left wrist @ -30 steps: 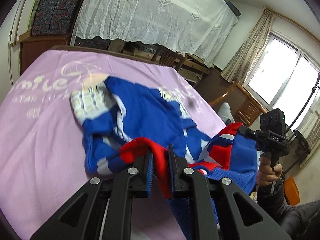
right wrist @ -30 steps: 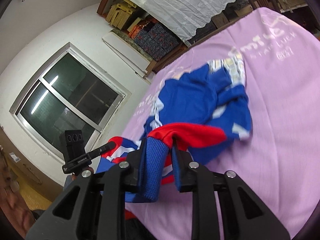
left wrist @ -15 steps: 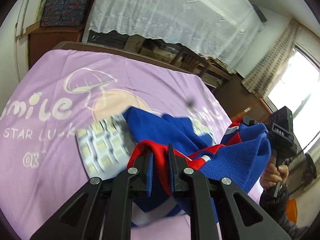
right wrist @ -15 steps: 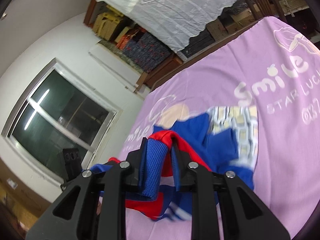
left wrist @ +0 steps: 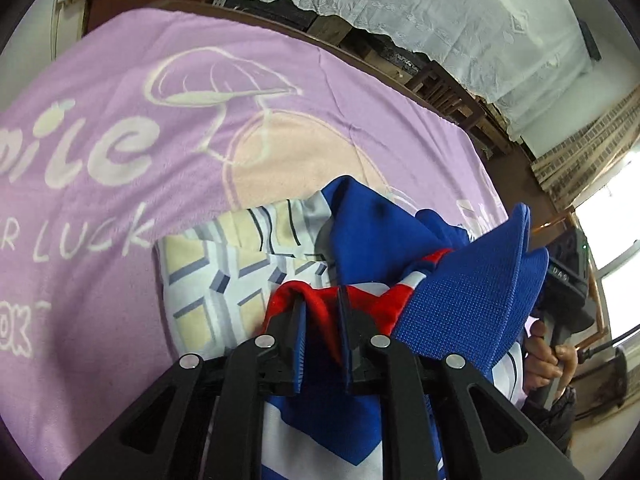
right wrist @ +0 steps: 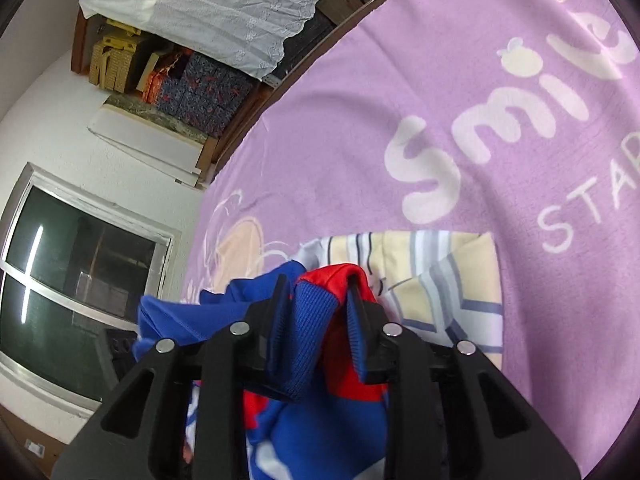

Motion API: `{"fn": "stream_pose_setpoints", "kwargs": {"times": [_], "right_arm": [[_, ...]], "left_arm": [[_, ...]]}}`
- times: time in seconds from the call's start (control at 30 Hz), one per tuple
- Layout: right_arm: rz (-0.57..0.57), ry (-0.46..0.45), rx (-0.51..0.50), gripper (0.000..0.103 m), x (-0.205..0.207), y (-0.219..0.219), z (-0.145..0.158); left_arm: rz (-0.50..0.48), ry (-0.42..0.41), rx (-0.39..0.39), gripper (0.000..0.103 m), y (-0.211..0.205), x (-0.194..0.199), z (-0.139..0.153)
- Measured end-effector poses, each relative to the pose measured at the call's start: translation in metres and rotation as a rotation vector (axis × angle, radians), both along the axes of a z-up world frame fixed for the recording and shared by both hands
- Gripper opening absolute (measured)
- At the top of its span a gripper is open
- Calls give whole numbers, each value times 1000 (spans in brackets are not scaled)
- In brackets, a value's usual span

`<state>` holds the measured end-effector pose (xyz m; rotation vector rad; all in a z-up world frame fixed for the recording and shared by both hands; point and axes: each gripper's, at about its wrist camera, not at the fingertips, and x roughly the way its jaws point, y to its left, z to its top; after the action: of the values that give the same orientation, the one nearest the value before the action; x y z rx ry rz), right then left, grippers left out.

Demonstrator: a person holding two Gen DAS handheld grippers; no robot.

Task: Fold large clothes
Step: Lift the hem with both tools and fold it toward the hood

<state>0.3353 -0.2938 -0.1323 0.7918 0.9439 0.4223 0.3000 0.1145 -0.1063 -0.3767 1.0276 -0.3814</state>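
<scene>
You have both grippers pinching the blue-and-red garment (left wrist: pixel 400 240): the left gripper (left wrist: pixel 322 312) fingers clamp its red fabric, the right gripper (right wrist: pixel 320 296) fingers its blue ribbed hem, the bunch lifted above the bed. I judge you mid-spread; next carry it forward and lay it flat, patterned part (left wrist: pixel 224 268) just ahead, purple blanket (left wrist: pixel 120 92) open to the far edge

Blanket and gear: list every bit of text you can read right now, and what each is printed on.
"Smi", cut off at the frame edge: blanket.
"STA", cut off: blanket, below it.
"R LUCK", start cut off: blanket, left wrist view.
"OK", partial: blanket, left edge of that view.
"DAS": right gripper's body.
Garment and patterned cloth: no text visible.
Boxes on the shelf: too blurred to read.
</scene>
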Motion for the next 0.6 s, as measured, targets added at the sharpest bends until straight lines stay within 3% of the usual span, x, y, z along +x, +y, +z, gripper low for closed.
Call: {"fn": "stream_pose_setpoints", "kwargs": {"times": [0.1,0.2,0.27,0.3,0.43,0.5,0.6], "right_arm": [[6,-26,6,33,-3,-1,3],[-6,-69,53,49,-16,-8,13],[-32,-108,67,63,-25,-16,24],[-54,-140,73,69,-30,-22,32],[-116,-194,101,71,-42,-45,46],[-129,-191,101,71,-44,-48,44],[-138,-187,50,72,-45,-46,43]], "left_arm": [[7,-2,-25,18,6,-7,6],[21,-40,-83,31,21,-20,21],[123,-123,-31,86,36,-35,38],[170,-161,-9,92,43,-41,44],[215,-226,13,92,54,-53,55],[179,-233,31,92,45,-55,54],[135,-252,119,92,21,-54,54]]}}
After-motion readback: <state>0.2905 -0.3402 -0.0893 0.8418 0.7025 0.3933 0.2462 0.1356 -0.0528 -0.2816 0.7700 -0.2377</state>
